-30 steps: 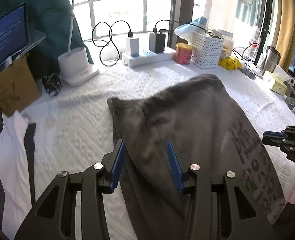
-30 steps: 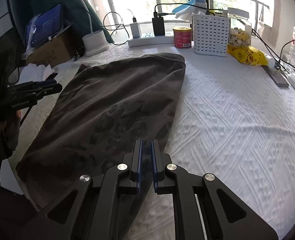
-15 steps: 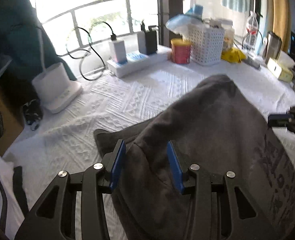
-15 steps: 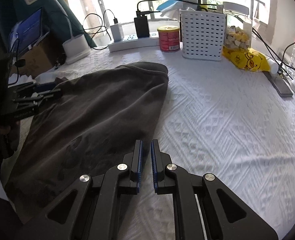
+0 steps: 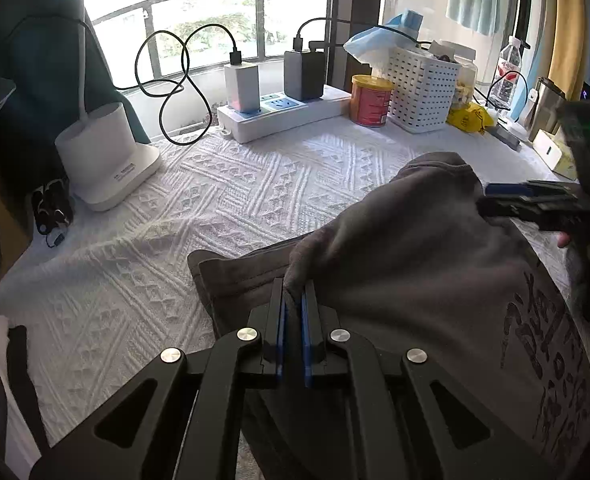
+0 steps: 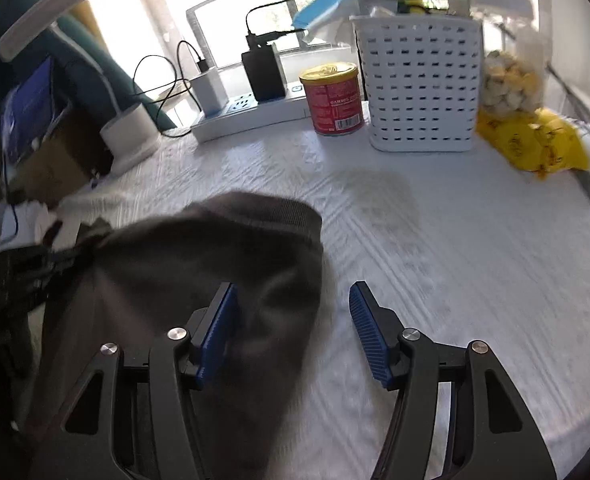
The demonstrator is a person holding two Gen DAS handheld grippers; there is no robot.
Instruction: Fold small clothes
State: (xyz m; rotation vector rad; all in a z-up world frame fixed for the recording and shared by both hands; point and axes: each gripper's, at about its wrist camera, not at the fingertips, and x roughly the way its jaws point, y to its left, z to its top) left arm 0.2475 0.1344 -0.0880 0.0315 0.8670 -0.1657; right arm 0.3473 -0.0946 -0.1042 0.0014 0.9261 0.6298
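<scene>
A dark grey garment (image 5: 415,272) with printed letters lies on the white textured cloth (image 5: 143,288). My left gripper (image 5: 293,300) is shut on a raised fold at the garment's left side. In the right wrist view the garment (image 6: 215,248) is bunched and blurred. My right gripper (image 6: 293,332) is open, its jaws astride the garment's right edge, the left pad over the fabric and the right pad over bare cloth. The right gripper also shows in the left wrist view (image 5: 535,200) at the garment's far right edge.
At the back stand a white power strip with chargers (image 5: 279,112), a red can (image 5: 369,100), a white basket (image 5: 423,88), a lamp base (image 5: 103,152) and yellow bags (image 6: 535,140). A white cloth and cardboard box lie at the left (image 6: 35,184).
My left gripper has shut on a fold of the garment. My right gripper has opened and moved forward to the garment's far right edge. The garment is more bunched.
</scene>
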